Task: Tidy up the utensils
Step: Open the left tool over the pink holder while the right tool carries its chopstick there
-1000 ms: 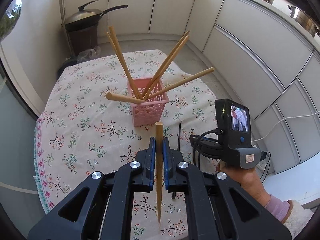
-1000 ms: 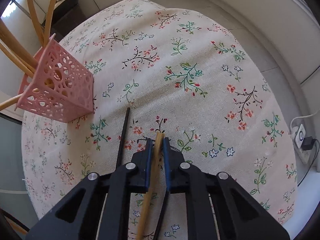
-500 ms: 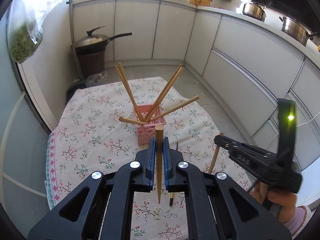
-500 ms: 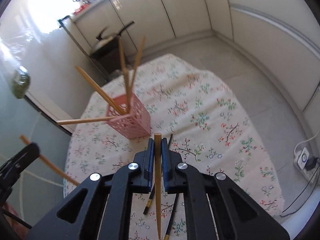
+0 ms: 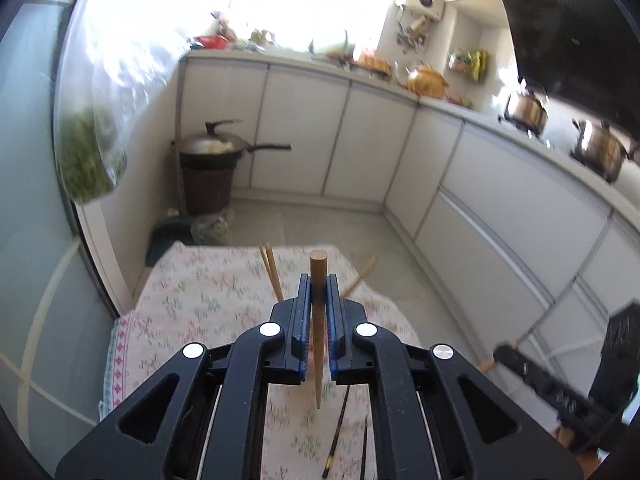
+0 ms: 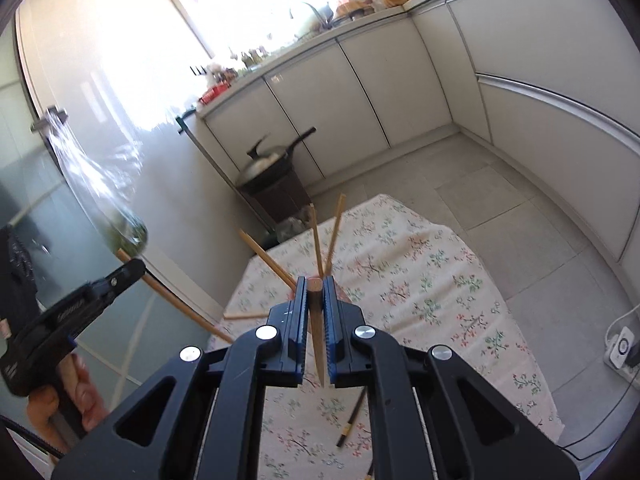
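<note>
My left gripper is shut on a wooden chopstick that stands upright between its blue pads, high above the floral table. My right gripper is likewise shut on a second wooden chopstick. Several wooden chopsticks fan up from the pink holder, which is almost wholly hidden behind the jaws in both views. Dark chopsticks lie on the cloth below. Each gripper shows in the other's view: the left gripper at the left, the right gripper at the right.
A lidded wok sits on a brown stand by the wall beyond the table. A hanging bag of greens is at the left. White cabinets line the back and right, with pots on the counter. A power strip lies on the floor.
Both grippers have risen and tilted up with their chopsticks. The right one lifted its chopstick off the cloth. The pink holder has slipped behind the jaws.
</note>
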A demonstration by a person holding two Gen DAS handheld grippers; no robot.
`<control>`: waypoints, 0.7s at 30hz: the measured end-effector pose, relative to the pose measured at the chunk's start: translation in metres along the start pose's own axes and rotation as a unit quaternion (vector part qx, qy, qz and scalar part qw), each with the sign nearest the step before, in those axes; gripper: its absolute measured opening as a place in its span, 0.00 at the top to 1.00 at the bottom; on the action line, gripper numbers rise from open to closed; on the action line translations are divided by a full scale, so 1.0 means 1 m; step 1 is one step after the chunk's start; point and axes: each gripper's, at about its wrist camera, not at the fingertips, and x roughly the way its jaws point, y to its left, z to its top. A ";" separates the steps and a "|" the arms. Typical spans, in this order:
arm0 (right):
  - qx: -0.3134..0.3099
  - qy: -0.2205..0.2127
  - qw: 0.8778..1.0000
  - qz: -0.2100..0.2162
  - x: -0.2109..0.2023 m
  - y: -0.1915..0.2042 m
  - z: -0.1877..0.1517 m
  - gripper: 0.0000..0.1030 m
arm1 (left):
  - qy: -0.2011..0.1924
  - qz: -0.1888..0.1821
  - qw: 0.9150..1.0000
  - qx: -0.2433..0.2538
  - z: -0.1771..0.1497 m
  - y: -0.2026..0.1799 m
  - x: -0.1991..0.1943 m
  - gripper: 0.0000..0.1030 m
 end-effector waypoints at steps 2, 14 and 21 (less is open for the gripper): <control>0.002 -0.004 1.000 0.004 0.000 0.000 0.006 0.93 | -0.018 0.004 1.000 -0.018 0.018 0.004 0.005 0.93; 0.012 0.013 1.000 -0.010 0.024 -0.018 0.010 0.93 | 0.008 0.062 0.994 -0.086 0.005 0.028 0.109 0.92; 0.018 -0.007 1.000 -0.005 0.017 -0.014 0.016 0.93 | -0.006 0.072 0.988 -0.135 -0.006 0.059 0.083 0.91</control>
